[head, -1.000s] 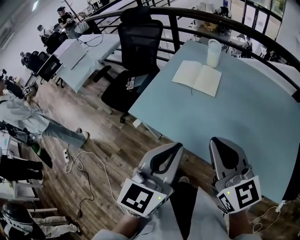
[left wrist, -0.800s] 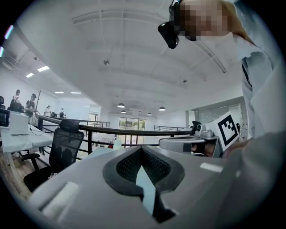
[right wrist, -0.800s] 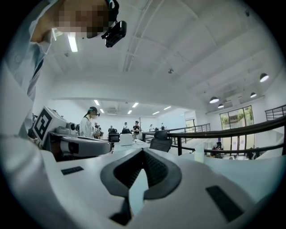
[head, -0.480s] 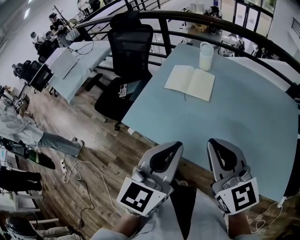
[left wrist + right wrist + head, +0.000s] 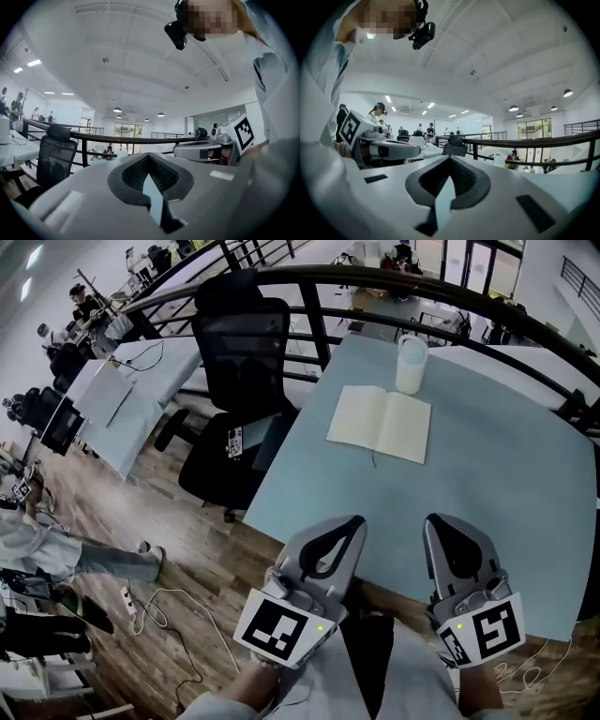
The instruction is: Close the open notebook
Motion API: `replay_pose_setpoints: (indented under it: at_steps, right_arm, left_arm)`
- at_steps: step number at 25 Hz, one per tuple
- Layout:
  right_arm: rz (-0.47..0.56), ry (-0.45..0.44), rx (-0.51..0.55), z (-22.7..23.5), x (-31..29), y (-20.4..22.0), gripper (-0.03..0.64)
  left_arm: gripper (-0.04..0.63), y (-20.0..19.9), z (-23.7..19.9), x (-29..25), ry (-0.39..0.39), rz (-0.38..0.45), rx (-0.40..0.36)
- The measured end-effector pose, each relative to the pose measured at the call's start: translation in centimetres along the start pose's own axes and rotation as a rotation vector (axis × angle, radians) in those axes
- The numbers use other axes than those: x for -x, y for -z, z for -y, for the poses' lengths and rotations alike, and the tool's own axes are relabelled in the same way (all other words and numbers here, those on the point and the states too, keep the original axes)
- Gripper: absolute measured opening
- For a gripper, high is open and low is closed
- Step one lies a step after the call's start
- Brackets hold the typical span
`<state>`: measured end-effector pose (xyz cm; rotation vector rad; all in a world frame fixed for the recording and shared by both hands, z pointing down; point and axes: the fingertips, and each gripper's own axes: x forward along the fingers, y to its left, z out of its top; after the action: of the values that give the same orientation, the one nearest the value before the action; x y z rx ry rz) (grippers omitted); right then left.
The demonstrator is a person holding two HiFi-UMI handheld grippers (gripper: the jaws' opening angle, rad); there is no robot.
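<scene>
The notebook [image 5: 380,423] lies open and flat on the far half of the pale blue desk [image 5: 487,493], both cream pages facing up and its spine running away from the person. A thin dark line trails from its near edge onto the desk, possibly a ribbon marker, though it is too small to be sure. Just beyond the right-hand page stands a white cup [image 5: 411,364], upright and close to the notebook's far corner.

The left tool [image 5: 349,526] and the right tool [image 5: 441,526] are held side by side low in the head view, over the desk's near edge and well apart from the notebook. Both point roughly level toward the far side. Each gripper view shows the jaws pressed together with nothing between them, so both tools are narrow and empty. Each carries its square-marked cube at the rear, close to the person's sleeves.

A black office chair [image 5: 239,362] stands at the desk's left edge on the wooden floor [image 5: 178,549], where a pale cable [image 5: 178,601] lies in loops. A dark curved railing [image 5: 375,277] runs behind the desk
</scene>
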<state>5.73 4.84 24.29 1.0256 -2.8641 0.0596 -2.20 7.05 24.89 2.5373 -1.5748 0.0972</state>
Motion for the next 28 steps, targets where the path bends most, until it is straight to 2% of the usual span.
replay_pose_setpoints:
  at_steps: [10, 19, 28]
  right_arm:
    - [-0.040, 0.084, -0.005, -0.3, -6.2, -4.2, 0.000]
    - [-0.076, 0.172, -0.010, -1.3, -11.5, -4.2, 0.000]
    - [-0.103, 0.220, -0.021, -2.0, -15.5, -3.1, 0.000]
  left_arm:
    - [0.003, -4.3, -6.6, -1.6, 0.090, -0.013, 0.018]
    - [0.003, -4.3, -12.1, -2.6, 0.182, -0.027, 0.032]
    - [0.003, -3.3, -15.6, -3.3, 0.234, -0.042, 0.029]
